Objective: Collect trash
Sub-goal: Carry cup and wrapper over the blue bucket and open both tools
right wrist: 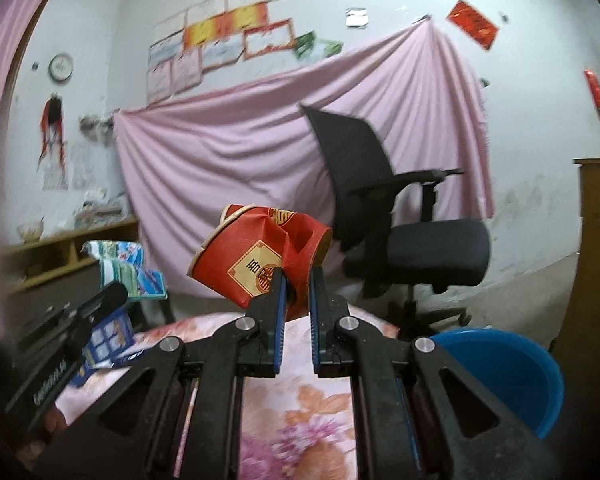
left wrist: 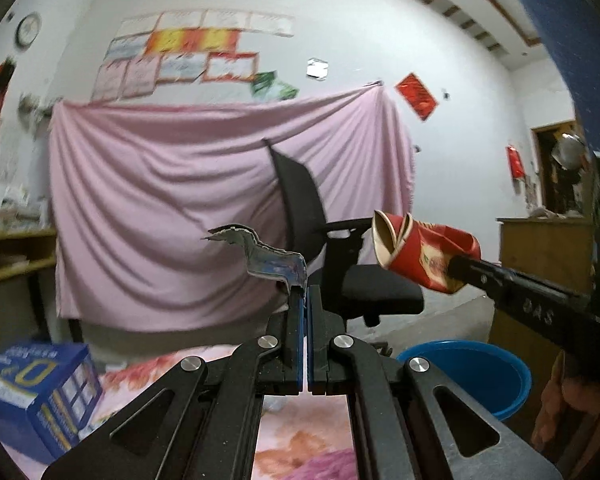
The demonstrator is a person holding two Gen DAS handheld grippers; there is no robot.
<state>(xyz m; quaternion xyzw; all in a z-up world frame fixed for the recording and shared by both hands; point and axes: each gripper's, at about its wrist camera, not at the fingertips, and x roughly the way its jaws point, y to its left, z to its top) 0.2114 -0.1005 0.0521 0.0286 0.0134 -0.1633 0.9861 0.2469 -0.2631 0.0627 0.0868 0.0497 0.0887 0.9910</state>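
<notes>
My left gripper (left wrist: 303,292) is shut on a torn, thin wrapper (left wrist: 260,258) that sticks up and to the left from its tips; the same wrapper (right wrist: 126,270) shows blue and green at the left of the right wrist view. My right gripper (right wrist: 298,280) is shut on a crushed red paper cup (right wrist: 256,256), held in the air. That cup (left wrist: 420,252) also appears at the right of the left wrist view, on the tip of the right gripper's fingers (left wrist: 476,272). A blue bucket (left wrist: 484,376) stands low on the right, below both grippers.
A flowered cloth (right wrist: 300,408) covers the surface under the grippers. A blue box (left wrist: 40,392) lies on it at the left. A black office chair (right wrist: 400,232) stands before a pink hanging sheet (left wrist: 160,200). Wooden shelves (left wrist: 16,252) are left, a wooden cabinet (left wrist: 540,248) right.
</notes>
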